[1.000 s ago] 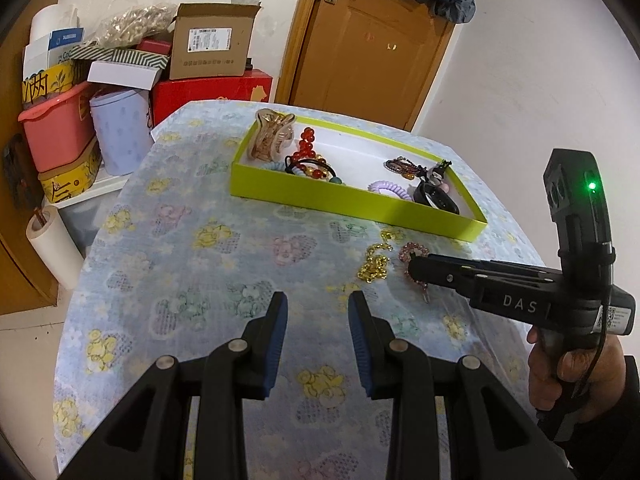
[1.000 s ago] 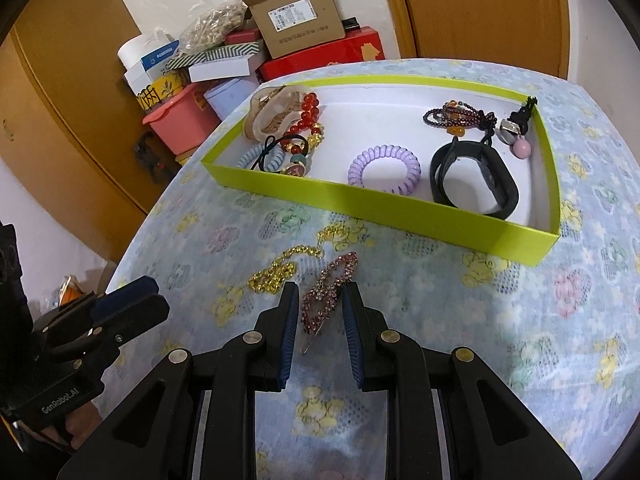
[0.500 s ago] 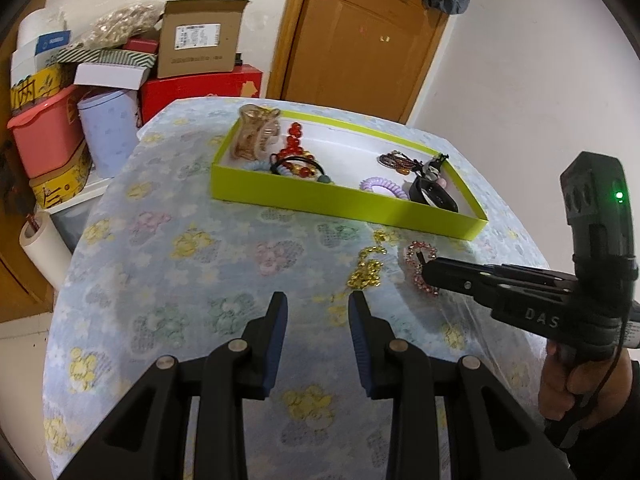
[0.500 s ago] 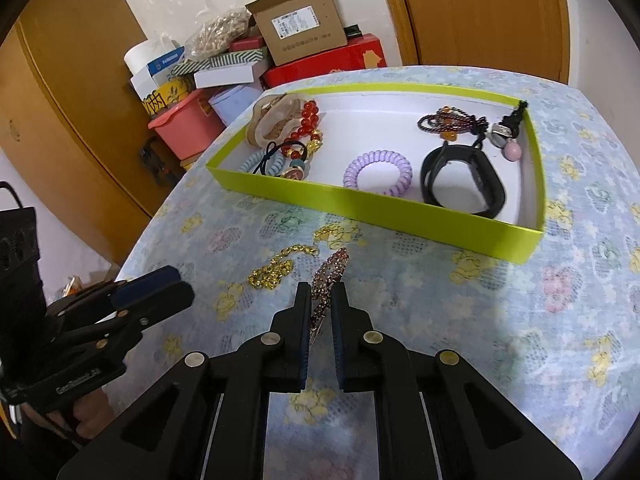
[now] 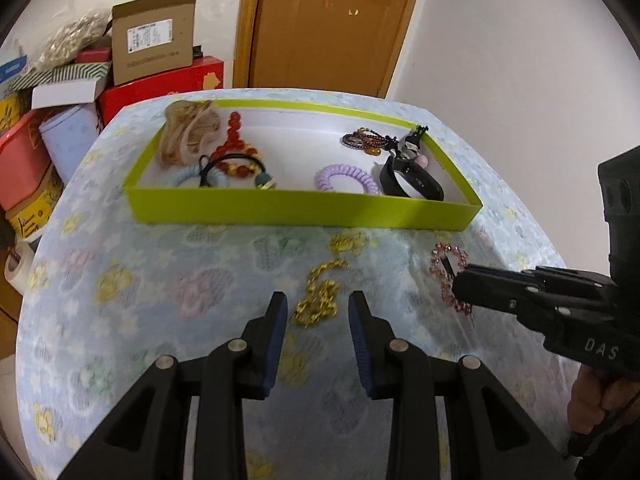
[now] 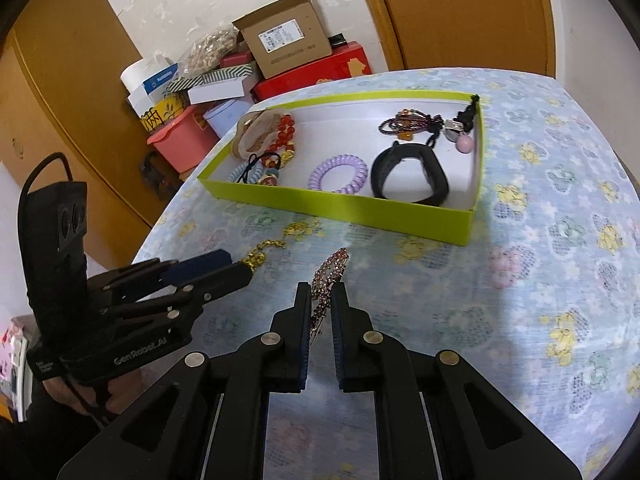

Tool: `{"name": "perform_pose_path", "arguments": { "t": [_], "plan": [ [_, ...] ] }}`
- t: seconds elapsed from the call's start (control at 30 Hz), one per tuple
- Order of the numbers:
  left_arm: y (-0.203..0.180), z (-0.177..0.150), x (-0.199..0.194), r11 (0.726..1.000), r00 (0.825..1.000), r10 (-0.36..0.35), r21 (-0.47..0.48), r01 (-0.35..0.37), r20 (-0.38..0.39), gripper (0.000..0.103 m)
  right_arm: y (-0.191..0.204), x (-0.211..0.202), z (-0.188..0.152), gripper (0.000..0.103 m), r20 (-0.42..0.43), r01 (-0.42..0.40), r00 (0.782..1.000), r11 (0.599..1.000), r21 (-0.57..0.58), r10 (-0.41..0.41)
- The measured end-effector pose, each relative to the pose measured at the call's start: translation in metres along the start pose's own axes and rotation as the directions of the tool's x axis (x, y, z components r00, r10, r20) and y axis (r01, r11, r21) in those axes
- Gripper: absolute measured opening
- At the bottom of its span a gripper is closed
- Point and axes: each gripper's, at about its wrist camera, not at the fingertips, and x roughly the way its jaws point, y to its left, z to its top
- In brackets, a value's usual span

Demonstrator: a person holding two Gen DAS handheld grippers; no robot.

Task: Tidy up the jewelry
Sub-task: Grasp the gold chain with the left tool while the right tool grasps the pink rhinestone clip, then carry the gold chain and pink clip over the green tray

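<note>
Since the green tray [image 6: 360, 210] in upper centre frame collects the jewelry, the right gripper [image 6: 321, 300] is clamped on the pink hair clip [image 6: 330, 276] while the wide-open left gripper [image 5: 316, 312] straddles the gold chain [image 5: 320, 296] on the counter [image 6: 540, 280].

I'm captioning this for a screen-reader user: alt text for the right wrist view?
The right gripper is shut on a pink rhinestone hair clip above a floral tablecloth; beyond lies a green tray of jewelry.

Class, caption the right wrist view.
Right gripper shut on rhinestone hair clip, green tray ahead.
</note>
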Motion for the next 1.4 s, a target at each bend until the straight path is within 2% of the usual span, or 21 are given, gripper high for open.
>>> {"name": "perform_pose_path", "arguments": {
  "t": [0.1,0.2,0.27,0.33,0.43,0.53,0.63,0.87,1.03,1.2,1.4],
  "plan": [
    [-0.009,0.003,0.004,0.999,0.999,0.032,0.036,-0.032,-0.004,0.033,-0.005,-0.001,-0.001,0.010,0.003,-0.002,1.000,1.000,0.009,0.002],
    [-0.021,0.003,0.009,0.990,0.995,0.099,0.105,-0.097,-0.012,0.033,-0.008,-0.002,-0.002,0.010,0.005,-0.006,1.000,1.000,0.017,0.006],
    [-0.029,0.003,0.011,0.981,0.992,0.126,0.146,-0.124,-0.008,0.026,-0.010,-0.004,-0.002,0.010,0.007,-0.008,1.000,1.000,0.022,0.008],
    [-0.032,0.004,0.012,0.981,0.993,0.114,0.157,-0.112,-0.009,0.015,-0.009,-0.006,-0.004,0.010,0.011,-0.010,1.000,1.000,0.024,0.009],
    [-0.034,0.004,0.013,0.980,0.992,0.125,0.158,-0.122,-0.006,0.014,-0.010,-0.014,-0.007,0.010,0.020,-0.008,1.000,1.000,0.024,0.008],
    [-0.026,0.003,0.009,0.993,0.998,0.064,0.102,-0.063,-0.008,0.012,-0.009,-0.022,-0.009,0.010,0.032,-0.003,0.999,1.000,0.022,0.003],
    [-0.021,0.000,-0.002,0.997,0.999,0.041,0.066,-0.042,0.015,0.003,-0.008,-0.031,-0.012,0.010,0.045,0.004,0.999,1.000,0.021,-0.005],
    [-0.021,-0.006,-0.024,0.998,0.999,0.030,0.046,-0.031,0.032,0.003,-0.002,-0.047,-0.018,0.010,0.060,0.011,0.998,1.000,0.022,-0.013],
    [-0.020,-0.005,-0.039,0.999,0.999,-0.009,0.054,0.006,0.051,0.003,0.001,-0.054,-0.023,0.010,0.069,0.011,0.998,1.000,0.018,-0.012],
    [-0.015,-0.007,-0.039,0.999,0.999,0.022,0.041,-0.024,0.049,0.003,0.004,-0.059,-0.026,0.010,0.073,0.010,0.997,1.000,0.015,-0.011],
    [-0.016,0.000,-0.055,0.999,0.996,0.014,0.032,-0.017,0.089,0.003,0.002,-0.064,-0.028,0.010,0.081,0.015,0.997,1.000,0.016,-0.017]
  ]
}}
